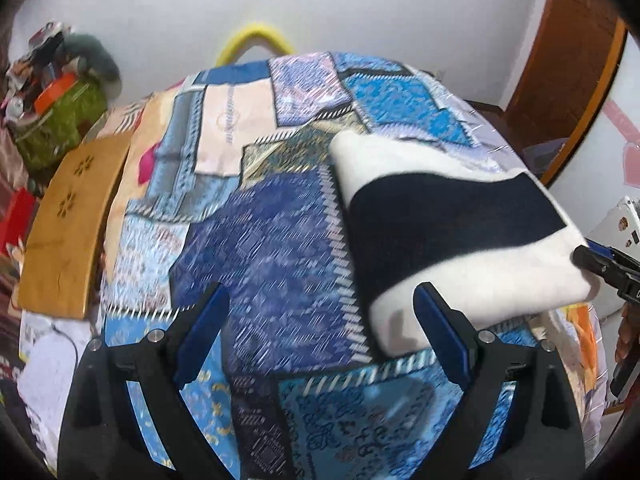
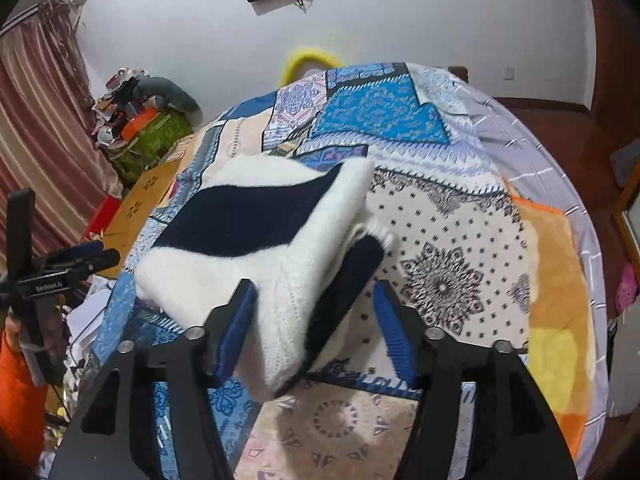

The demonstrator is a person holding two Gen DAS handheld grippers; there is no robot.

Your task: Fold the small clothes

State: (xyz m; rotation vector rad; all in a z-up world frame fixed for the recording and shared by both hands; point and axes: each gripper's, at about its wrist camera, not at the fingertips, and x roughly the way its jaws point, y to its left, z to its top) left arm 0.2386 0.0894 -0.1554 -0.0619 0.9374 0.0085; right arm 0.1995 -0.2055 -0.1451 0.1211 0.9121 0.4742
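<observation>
A bed (image 2: 520, 128) carries everything, covered by a blue patchwork bedspread (image 1: 256, 240). A folded white-and-navy garment (image 1: 448, 216) lies on it, with an orange blanket (image 2: 560, 280) near one edge.

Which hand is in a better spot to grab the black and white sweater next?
The right. Its tool is open with the folded sweater's corner between the fingers. The left tool is open over the patchwork bedspread, beside the sweater.

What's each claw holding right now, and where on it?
Nothing is held. The left claw is open over the bedspread. The right claw is open, with a corner of the folded white-and-navy garment between its fingers, unpinched.
</observation>
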